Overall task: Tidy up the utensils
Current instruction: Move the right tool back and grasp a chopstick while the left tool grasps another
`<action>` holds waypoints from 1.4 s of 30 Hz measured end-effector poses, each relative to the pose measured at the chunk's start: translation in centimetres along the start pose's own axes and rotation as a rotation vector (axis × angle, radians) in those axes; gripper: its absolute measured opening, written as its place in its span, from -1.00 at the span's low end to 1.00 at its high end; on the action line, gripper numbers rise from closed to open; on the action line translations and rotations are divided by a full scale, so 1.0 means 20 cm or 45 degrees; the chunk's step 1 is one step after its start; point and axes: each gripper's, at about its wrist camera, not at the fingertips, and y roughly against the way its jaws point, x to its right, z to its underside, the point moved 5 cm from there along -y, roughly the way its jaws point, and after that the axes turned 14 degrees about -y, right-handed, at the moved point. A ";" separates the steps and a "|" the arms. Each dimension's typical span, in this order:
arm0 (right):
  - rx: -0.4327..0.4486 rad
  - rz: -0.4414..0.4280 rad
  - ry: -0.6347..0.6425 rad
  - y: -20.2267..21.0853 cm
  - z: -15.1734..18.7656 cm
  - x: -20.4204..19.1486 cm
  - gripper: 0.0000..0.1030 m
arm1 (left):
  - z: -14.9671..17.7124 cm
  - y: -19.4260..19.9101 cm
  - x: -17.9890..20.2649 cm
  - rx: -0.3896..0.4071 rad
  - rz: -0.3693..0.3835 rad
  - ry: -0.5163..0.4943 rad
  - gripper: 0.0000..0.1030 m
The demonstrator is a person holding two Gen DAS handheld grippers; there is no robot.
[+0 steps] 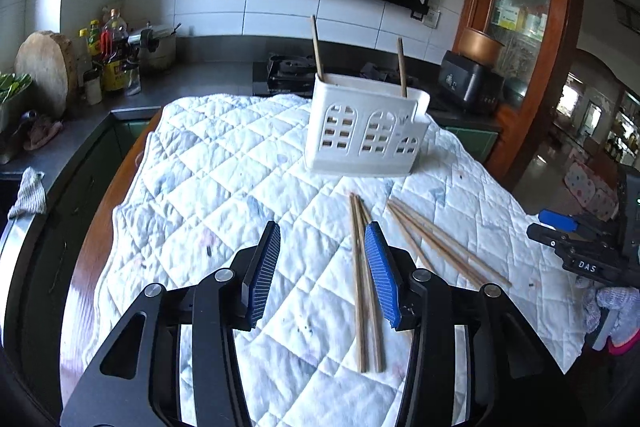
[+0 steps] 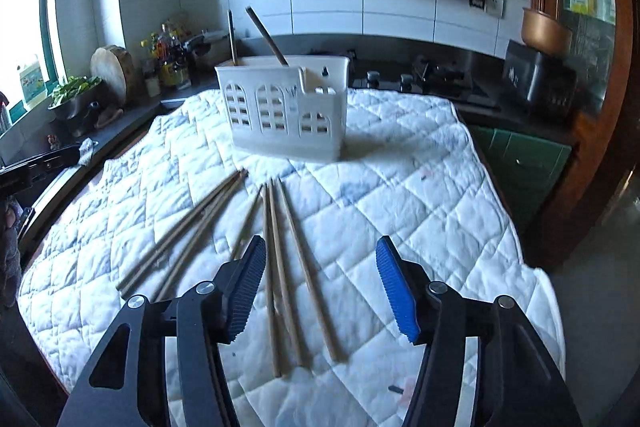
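Observation:
A white slotted utensil holder stands on the quilted cloth, with two chopsticks upright in it. Several wooden chopsticks lie loose on the cloth in front of it: a pair and a fanned group. My left gripper hovers open over the cloth, the pair lying just inside its right finger. My right gripper is open above the fanned group, whose sticks run under the gap near its left finger. Neither gripper's pads press on anything.
A dark counter runs behind and to the left with oil bottles, a round wooden board and a stove. A black appliance and a wooden cabinet stand to the right. The right gripper's body and a gloved hand show at the right edge.

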 end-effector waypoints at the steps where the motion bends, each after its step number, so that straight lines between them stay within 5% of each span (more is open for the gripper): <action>1: -0.027 -0.001 -0.004 -0.02 0.04 0.02 -0.08 | 0.04 -0.01 0.01 -0.018 0.013 0.013 -0.12; 9: -0.159 -0.009 0.028 -0.18 0.22 0.07 -0.37 | 0.29 -0.08 0.03 -0.132 0.035 0.063 -0.12; 21: -0.274 0.022 0.117 -0.36 0.26 0.05 -0.73 | 0.40 -0.15 0.13 -0.207 0.100 0.024 -0.18; 32: -0.239 0.014 0.101 -0.32 0.25 0.05 -0.84 | 0.40 -0.33 0.24 -0.274 0.164 -0.040 -0.66; 42: -0.169 -0.022 0.064 -0.22 0.21 0.02 -0.85 | 0.40 -0.45 0.25 -0.327 0.147 -0.033 -0.69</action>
